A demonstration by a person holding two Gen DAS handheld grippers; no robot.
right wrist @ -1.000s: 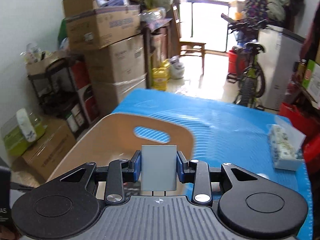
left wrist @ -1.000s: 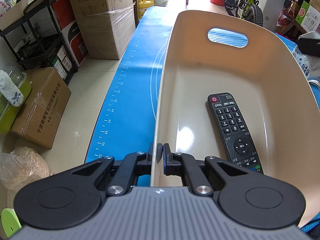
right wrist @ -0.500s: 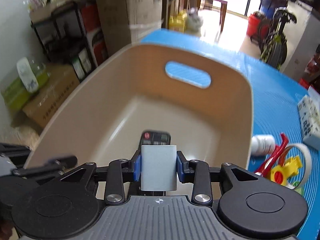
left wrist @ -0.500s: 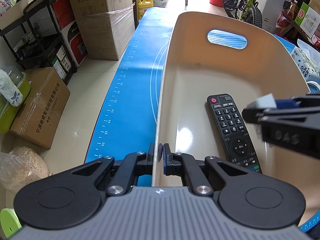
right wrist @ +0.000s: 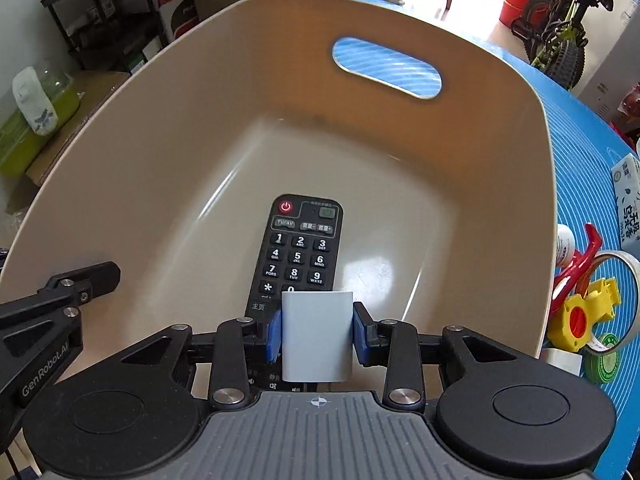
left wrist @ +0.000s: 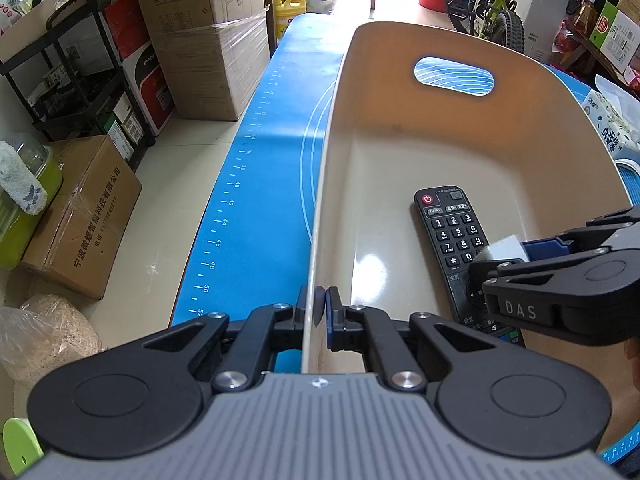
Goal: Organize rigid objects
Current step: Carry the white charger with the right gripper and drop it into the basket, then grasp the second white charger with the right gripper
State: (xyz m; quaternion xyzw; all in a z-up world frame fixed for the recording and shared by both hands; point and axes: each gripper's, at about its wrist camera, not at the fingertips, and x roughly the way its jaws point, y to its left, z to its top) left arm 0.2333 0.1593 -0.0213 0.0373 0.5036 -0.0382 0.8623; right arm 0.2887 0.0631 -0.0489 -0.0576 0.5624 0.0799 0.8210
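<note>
Left wrist view: left gripper with fingers pinched on the near rim of the beige basin, one finger outside the wall and one inside; probably to keep the basin steady on the tabletop during loading.
Right wrist view: right gripper clamped on a pale grey block, blue pads pressed against its two sides, block upright and standing clear above the fingers.
Block position: held over the inside of the basin, above the near end of the remote; contact with the remote not discernible.
Remote control: flat on the basin floor, buttons up, power key toward 12 o'clock; already sorted, judging from where it lies.
Reason for the hold: side grip leaves the underside of the block free, suited to lowering and letting go.
Free floor: bare patch at 3 o'clock of the remote, likely the better drop spot.
Waiting items: red-and-yellow tape dispenser, tape roll and small white bottle on the tabletop, outside the basin wall at 3 o'clock.
Tissue pack: further off at 2 o'clock.
Stage: placing step under way, several pieces left.
</note>
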